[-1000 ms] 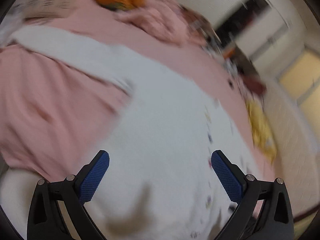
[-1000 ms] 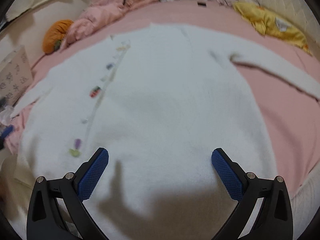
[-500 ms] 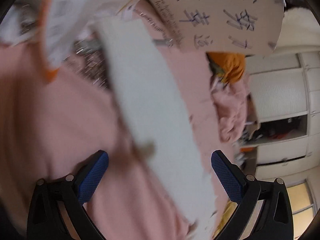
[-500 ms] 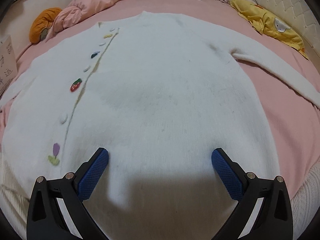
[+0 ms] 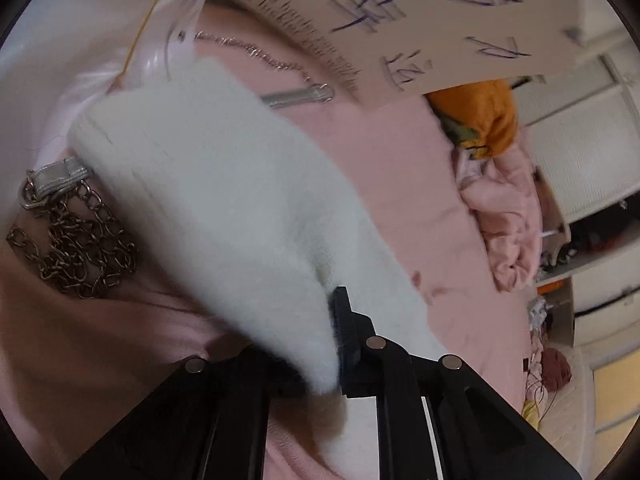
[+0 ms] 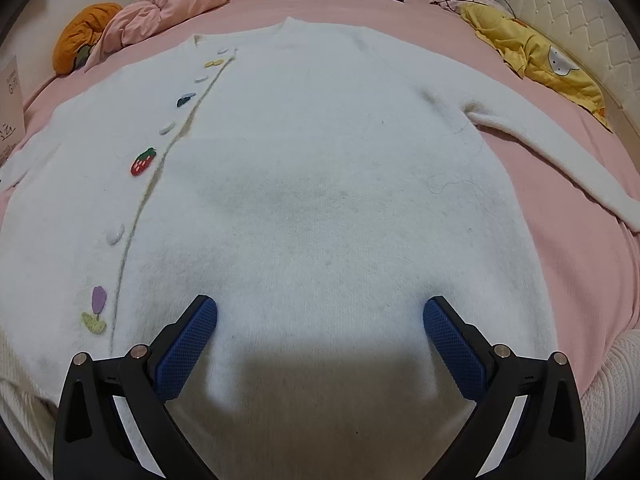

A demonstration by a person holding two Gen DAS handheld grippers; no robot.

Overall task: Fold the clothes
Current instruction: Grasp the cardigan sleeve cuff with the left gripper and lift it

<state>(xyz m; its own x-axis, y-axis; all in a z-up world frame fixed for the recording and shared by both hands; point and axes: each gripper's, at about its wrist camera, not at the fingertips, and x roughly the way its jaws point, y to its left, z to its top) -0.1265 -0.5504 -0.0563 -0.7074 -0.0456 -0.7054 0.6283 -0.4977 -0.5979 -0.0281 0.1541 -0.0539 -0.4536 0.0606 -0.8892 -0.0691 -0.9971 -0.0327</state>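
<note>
White fluffy sleeve (image 5: 224,200) is pinched between the left gripper's (image 5: 334,344) clenched fingers; the right gripper (image 6: 320,344) hangs spread wide over the cardigan (image 6: 320,160)

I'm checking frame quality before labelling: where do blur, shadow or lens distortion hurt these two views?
Left wrist view: the white sleeve is soft and slightly smeared close to the lens, the chain sharper. Right wrist view: sharp; fisheye bulges the white cardigan; a grey shadow covers its near hem between the right gripper fingers.
</note>
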